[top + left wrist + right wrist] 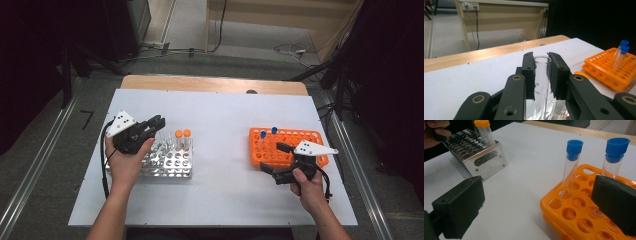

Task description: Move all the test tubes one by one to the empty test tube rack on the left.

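Note:
My left gripper [158,124] sits over the back left of a metal tube rack [170,167]. In the left gripper view its jaws [541,57] are shut on a clear uncapped test tube [541,82] that stands upright. Two orange-capped tubes [182,135] stand in the same rack. My right gripper [274,157] is wide open at the front of an orange rack [300,137], with nothing between its jaws [536,207]. Two blue-capped tubes [572,165] [614,157] stand in that orange rack [574,216], just beyond the open jaws.
A white sheet [220,115] covers the table, with a wooden edge [210,82] at the back. The metal rack [477,153] and an orange-capped tube [484,132] appear far left in the right gripper view. Cables trail from both grippers toward the front.

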Tool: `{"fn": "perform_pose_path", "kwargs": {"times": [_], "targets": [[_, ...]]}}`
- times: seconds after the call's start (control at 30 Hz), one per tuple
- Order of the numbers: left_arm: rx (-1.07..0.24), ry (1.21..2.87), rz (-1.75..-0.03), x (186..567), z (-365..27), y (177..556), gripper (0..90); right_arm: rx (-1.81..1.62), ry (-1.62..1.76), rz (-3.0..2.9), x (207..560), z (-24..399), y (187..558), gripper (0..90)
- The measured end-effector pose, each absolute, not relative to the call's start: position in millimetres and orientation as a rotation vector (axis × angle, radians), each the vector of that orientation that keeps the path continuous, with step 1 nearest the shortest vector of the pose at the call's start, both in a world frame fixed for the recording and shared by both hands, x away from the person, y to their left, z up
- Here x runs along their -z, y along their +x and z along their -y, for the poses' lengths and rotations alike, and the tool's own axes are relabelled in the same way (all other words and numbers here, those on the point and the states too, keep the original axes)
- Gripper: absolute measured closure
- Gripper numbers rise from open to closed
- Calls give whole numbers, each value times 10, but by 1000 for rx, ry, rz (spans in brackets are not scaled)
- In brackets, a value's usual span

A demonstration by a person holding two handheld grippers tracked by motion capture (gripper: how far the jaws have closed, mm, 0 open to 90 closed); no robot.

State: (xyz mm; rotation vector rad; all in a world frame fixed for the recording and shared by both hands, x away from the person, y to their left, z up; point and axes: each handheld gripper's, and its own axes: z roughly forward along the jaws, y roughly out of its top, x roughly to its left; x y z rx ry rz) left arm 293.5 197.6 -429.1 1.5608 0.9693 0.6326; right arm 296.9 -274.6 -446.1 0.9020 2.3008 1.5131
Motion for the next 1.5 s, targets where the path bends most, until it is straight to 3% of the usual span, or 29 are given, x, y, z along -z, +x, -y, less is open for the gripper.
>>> {"fn": "perform_pose_path", "kwargs": {"times": [0.53, 0.97, 1.27, 1.5], "targets": [[-654, 1639, -994, 4380, -1909, 2920, 763, -1499, 916, -2283, 4491, 2787, 3014, 0], [-574, 1716, -1077, 4425, -1908, 2934, 746, -1480, 937, -2262, 4511, 2851, 3060, 0], [-548, 1659, -1114, 4381, -1973, 2869, 607, -1420, 1018, -2216, 4563, 2896, 3172, 31], [-516, 1587, -1105, 4337, -2013, 2738, 417, -1377, 1132, -2124, 4617, 2889, 3294, 234]]}}
